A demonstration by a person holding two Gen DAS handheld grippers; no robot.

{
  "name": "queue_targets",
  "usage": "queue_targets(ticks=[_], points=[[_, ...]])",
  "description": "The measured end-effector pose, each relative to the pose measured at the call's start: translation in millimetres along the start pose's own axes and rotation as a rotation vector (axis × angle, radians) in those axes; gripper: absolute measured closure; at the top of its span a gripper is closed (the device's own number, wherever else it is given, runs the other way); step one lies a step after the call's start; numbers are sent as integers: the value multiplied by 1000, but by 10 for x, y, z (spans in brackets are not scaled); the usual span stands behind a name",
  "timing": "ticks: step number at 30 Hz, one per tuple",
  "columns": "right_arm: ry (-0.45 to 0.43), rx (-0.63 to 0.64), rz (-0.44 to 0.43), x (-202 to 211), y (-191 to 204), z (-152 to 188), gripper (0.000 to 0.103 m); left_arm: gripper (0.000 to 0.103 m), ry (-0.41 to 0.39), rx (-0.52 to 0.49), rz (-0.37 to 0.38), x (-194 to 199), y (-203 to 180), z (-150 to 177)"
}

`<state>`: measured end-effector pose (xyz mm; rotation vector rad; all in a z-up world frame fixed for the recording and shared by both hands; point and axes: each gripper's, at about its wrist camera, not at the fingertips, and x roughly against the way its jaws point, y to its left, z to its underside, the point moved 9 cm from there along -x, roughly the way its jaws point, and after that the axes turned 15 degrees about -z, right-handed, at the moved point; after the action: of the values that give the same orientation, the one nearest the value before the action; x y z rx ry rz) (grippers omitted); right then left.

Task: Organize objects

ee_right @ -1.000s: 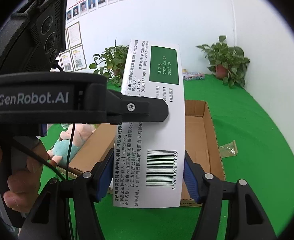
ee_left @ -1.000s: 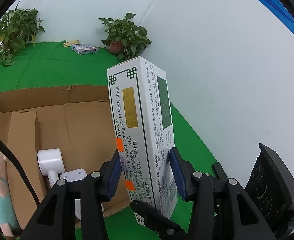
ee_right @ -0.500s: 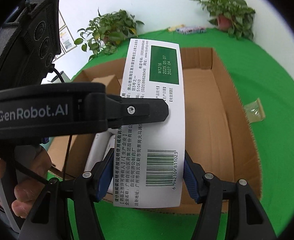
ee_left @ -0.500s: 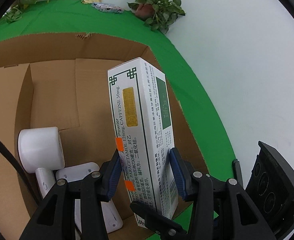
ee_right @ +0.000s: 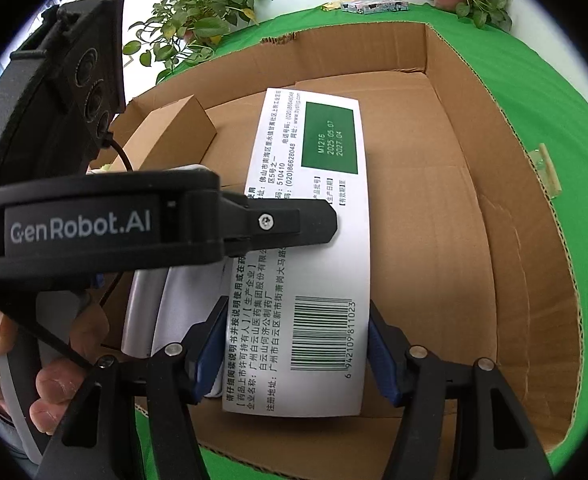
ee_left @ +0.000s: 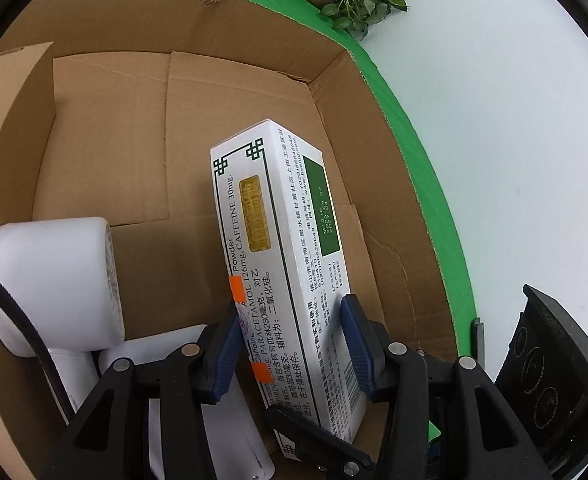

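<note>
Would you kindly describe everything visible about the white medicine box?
The medicine box is a long white carton with black print, a green panel, a gold label, orange stickers and a barcode. It is tilted over the open cardboard box, near white items. The right gripper clamps its edges; the left gripper straddles it, its jaws having just opened slightly.

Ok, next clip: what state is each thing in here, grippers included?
medicine box: closed, tilted, held by both grippers down inside the carton.
left gripper: shut on the medicine box, though its jaws have just opened a little.
right gripper: shut on the medicine box across its barcode face.
carton: open at the top.
white appliance: lying in the carton, not gripped.
</note>
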<state>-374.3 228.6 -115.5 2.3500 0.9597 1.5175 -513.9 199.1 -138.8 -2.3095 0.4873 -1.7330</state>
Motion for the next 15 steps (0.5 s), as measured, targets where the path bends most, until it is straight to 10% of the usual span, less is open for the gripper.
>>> queue_targets(ticks=[15], points=[[5,-3,100,-186,-215,-139,42,48,-204,-43,-155,780,194,83]])
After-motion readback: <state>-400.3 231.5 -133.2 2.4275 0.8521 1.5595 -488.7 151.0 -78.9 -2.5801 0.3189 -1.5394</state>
